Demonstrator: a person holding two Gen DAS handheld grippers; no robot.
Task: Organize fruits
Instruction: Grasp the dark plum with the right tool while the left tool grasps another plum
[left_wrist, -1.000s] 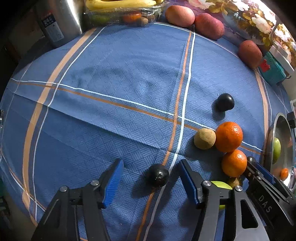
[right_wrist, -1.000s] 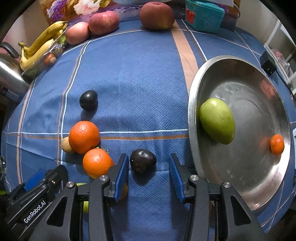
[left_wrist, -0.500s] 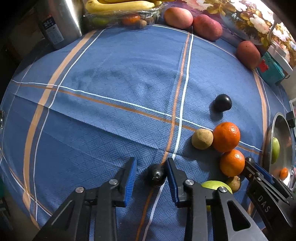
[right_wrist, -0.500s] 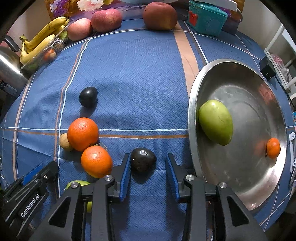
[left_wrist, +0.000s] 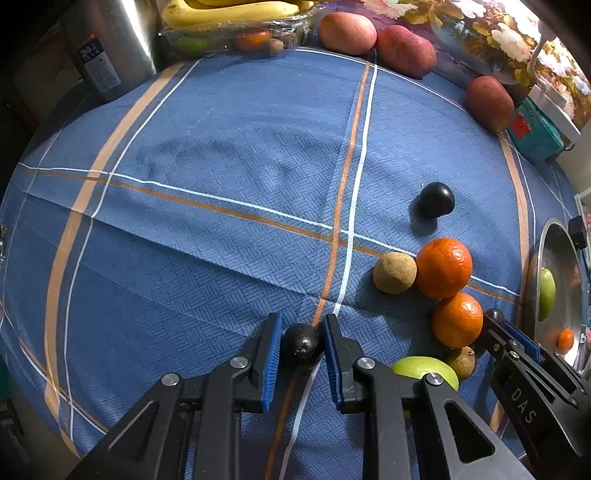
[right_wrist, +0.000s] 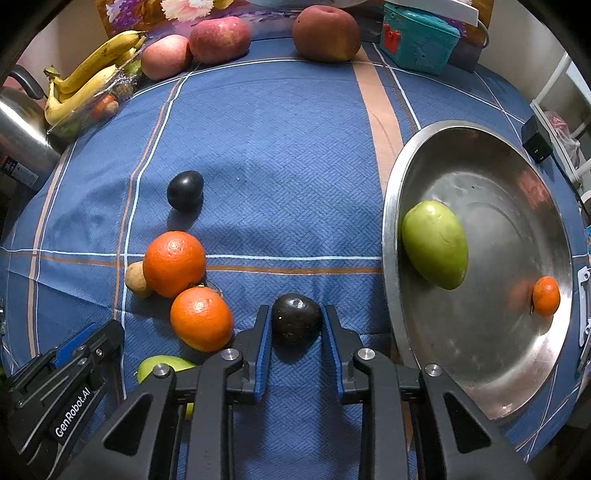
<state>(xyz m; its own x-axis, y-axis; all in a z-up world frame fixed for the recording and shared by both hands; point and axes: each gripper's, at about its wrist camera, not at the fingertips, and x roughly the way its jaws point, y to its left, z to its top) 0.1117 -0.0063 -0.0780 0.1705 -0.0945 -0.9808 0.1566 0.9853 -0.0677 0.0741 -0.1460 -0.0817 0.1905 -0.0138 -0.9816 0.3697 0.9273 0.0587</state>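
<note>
Left wrist view: your left gripper (left_wrist: 302, 349) is clamped on a small dark round fruit (left_wrist: 301, 346) resting on the blue tablecloth (left_wrist: 221, 147). Nearby on the right: tan fruit (left_wrist: 394, 272), two oranges (left_wrist: 444, 267), green fruit (left_wrist: 424, 369). Risk: the fruit is smooth and round, so a fast lift may squirt it out.

Right wrist view: your right gripper (right_wrist: 296, 332) is closed on a dark avocado-like fruit (right_wrist: 295, 318), just beside the steel basin (right_wrist: 391, 221), which holds a green mango (right_wrist: 434, 243) and a small tangerine (right_wrist: 546, 295). Risk: the raised rim may knock the fruit loose on a low carry.
</note>
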